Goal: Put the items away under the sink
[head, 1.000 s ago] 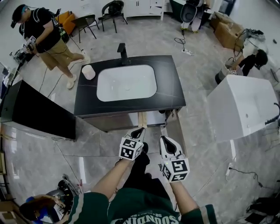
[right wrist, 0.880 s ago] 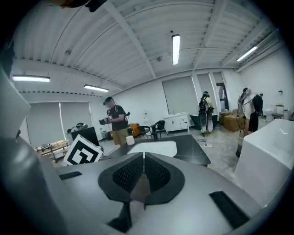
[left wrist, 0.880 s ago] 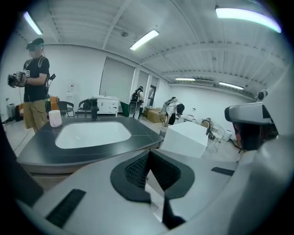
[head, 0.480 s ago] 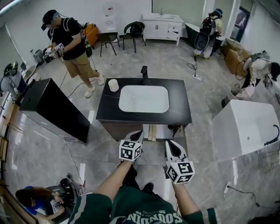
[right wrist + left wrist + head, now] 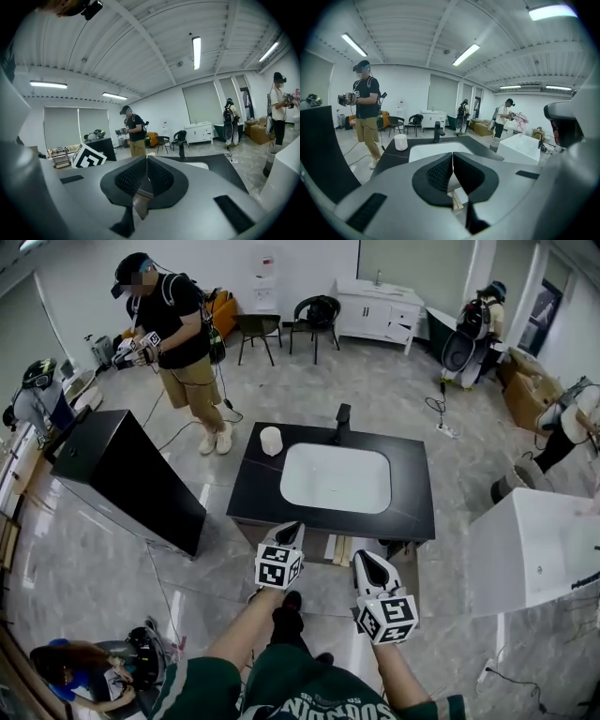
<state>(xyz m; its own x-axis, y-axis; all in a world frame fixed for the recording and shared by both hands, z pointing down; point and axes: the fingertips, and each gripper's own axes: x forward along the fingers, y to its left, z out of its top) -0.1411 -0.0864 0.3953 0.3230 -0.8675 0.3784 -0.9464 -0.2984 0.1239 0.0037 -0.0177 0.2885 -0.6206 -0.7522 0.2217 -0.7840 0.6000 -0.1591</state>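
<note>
A black vanity top (image 5: 412, 486) with a white sink basin (image 5: 335, 478) and a black faucet (image 5: 342, 418) stands ahead of me. A white cup (image 5: 271, 441) sits at its far left corner. Below its front edge, pale wooden slats (image 5: 336, 547) show in the space under the sink. My left gripper (image 5: 293, 530) and right gripper (image 5: 365, 560) hover side by side in front of that edge, touching nothing. Both are shut and empty. The left gripper view has the shut jaws (image 5: 452, 157) pointing over the basin (image 5: 436, 151); in the right gripper view the jaws (image 5: 146, 160) are closed too.
A black cabinet (image 5: 122, 479) stands to the left and a white bathtub (image 5: 534, 545) to the right. A person (image 5: 178, 334) stands beyond the vanity at the left, another crouches at lower left (image 5: 80, 681), and others work at the far right. Chairs (image 5: 314, 320) line the back wall.
Both grippers have risen and stayed shut. The vanity now sits farther off and more to the right in the head view, with more of the room showing behind it.
</note>
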